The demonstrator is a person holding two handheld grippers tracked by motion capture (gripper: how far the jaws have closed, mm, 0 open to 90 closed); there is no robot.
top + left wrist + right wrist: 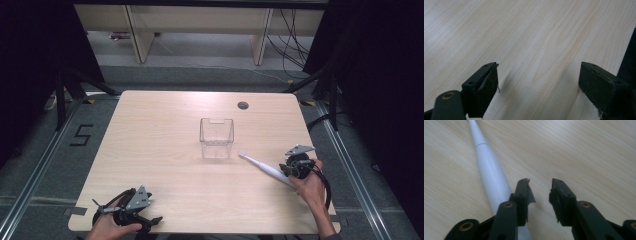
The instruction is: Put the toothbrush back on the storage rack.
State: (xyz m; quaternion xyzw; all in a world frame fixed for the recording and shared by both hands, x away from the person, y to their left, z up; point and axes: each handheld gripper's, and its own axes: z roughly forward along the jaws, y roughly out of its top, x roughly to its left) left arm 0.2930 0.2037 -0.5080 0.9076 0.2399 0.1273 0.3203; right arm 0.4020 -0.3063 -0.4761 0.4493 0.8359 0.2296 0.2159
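Toothbrush (263,167) is what your right gripper (291,169) is working beside: a slim white electric one, thick and smooth at the handle, stepping down at a thin seam to a narrow neck with a small head at the far tip. It lies flat on the pale wood table (165,150), its head pointing toward ten o'clock in the high view and its handle end running down toward four o'clock, under your right hand (310,187). In the right gripper view the toothbrush (489,171) runs from eleven o'clock down past the outer side of the left-hand jaw, just beside it and partly hidden under it; it isn't between the jaws. Your right gripper (539,190) stands parted, with bare wood in the gap and nothing grasped. A clear plastic box (217,138) stands upright near the table's middle, at about ten o'clock from the brush head and apart from it. Your left gripper (537,80), at the table's near left edge, is released too, jaws spread wide over bare wood
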